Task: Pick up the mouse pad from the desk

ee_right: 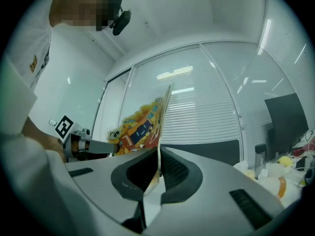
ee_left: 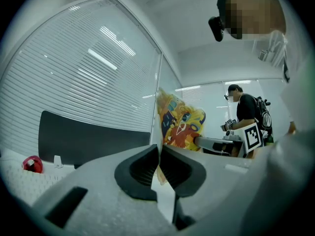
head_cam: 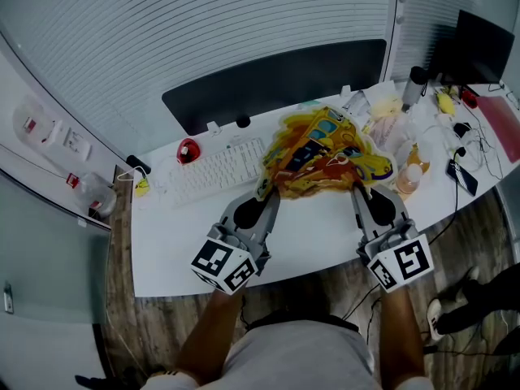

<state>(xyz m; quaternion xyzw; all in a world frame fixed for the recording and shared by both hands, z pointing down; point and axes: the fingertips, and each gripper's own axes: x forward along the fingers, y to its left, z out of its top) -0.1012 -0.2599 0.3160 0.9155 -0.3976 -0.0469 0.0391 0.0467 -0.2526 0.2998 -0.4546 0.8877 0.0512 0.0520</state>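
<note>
Head view looks down; level gripper views share the mouse pad (head_cam: 325, 153).

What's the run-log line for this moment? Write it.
left gripper: shut on yellow-orange printed mouse pad | right gripper: shut on pad | pad: upright, above white desk

The left hand-held gripper (head_cam: 270, 195) and the right hand-held gripper (head_cam: 357, 190) are moulded in pale grey plastic with smooth, rounded bodies. Black ribbed pads (ee_left: 140, 168) line the insides of the jaws. At the back of each sits a cube (head_cam: 223, 265) covered in black-and-white square markers. The person wears a white short-sleeved shirt (ee_right: 22, 77) with a small yellow emblem (ee_right: 34, 63), and a black head camera (ee_right: 119, 21).
</note>
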